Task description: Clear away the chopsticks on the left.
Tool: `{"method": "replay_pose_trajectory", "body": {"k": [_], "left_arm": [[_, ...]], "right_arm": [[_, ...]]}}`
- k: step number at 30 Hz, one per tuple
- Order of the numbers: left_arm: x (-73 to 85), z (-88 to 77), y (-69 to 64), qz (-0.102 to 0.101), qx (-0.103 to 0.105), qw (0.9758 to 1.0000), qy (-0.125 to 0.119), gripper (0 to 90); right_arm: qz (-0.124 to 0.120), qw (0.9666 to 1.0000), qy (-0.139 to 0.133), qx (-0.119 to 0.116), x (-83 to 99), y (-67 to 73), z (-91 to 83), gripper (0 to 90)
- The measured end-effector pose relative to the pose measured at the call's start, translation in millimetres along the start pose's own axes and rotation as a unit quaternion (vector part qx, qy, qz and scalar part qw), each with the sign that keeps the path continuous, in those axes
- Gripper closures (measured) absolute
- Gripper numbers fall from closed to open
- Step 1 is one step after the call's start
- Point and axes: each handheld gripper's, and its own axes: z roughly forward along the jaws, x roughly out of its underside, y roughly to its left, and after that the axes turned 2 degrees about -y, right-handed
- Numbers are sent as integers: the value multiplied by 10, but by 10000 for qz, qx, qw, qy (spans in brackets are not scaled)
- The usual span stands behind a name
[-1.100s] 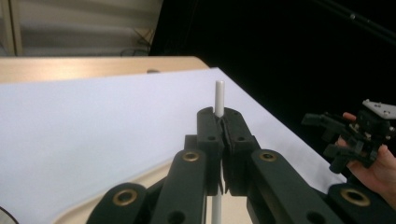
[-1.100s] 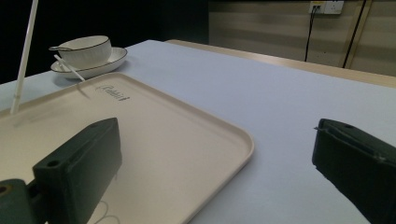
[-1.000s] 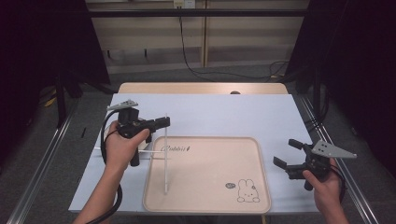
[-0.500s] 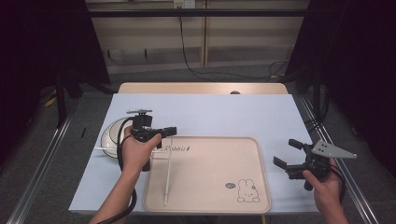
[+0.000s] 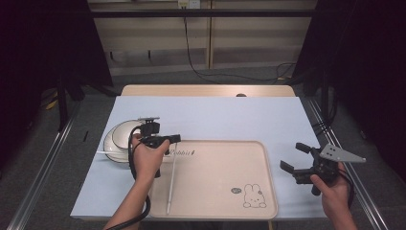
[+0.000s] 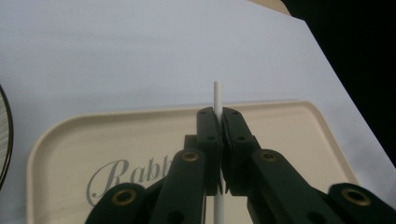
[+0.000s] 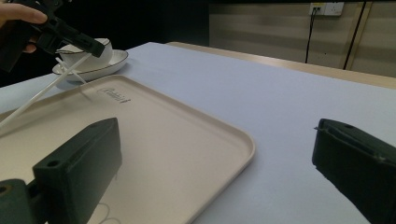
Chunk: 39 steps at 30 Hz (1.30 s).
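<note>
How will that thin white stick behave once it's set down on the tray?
The white stick looks straight and stiff in the left gripper, probably light. Being round and slim, it may roll on the smooth tray, though the raised rim should stop it.

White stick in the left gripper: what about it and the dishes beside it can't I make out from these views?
- White stick: in the left gripper view the shut left gripper covers its middle and the bottom edge cuts its lower end.
- Bowl and plate: in the high view the hand hides their right side; what the bowl contains can't be seen.
- Tray print by the rabbit: too small to read.
</note>
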Motion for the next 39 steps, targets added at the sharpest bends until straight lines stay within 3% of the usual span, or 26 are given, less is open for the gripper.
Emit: {"method": "replay_pose_trajectory", "body": {"k": [4, 5, 6, 9, 17, 29, 31, 39], "left_arm": [[6, 29, 20, -53, -124, 9999, -16, 869], [9, 50, 31, 2, -270, 9996, -14, 866], [14, 66, 34, -84, -255, 9996, -33, 867], [25, 89, 59, 29, -402, 9992, 53, 865], [64, 172, 73, -71, -623, 9980, 46, 865], [54, 219, 73, -53, -829, 9965, 84, 861], [59, 233, 70, -122, -816, 9965, 94, 861], [63, 270, 83, -37, -938, 9954, 168, 858]], "right_arm": [[-12, 10000, -1, -5, 4, 0, 3, 9], [3, 10000, -10, 0, 2, 3, 4, 8], [1, 10000, -14, -3, 1, 4, 4, 8], [-23, 10000, 17, -69, 0, -5, -6, 8], [-8, 10000, -39, -25, 0, -6, -6, 8], [15, 10000, -51, -53, -3, -12, -11, 8], [30, 10000, -49, -59, -4, -12, -12, 8], [54, 9999, -71, -52, -6, -19, -18, 9]]}}
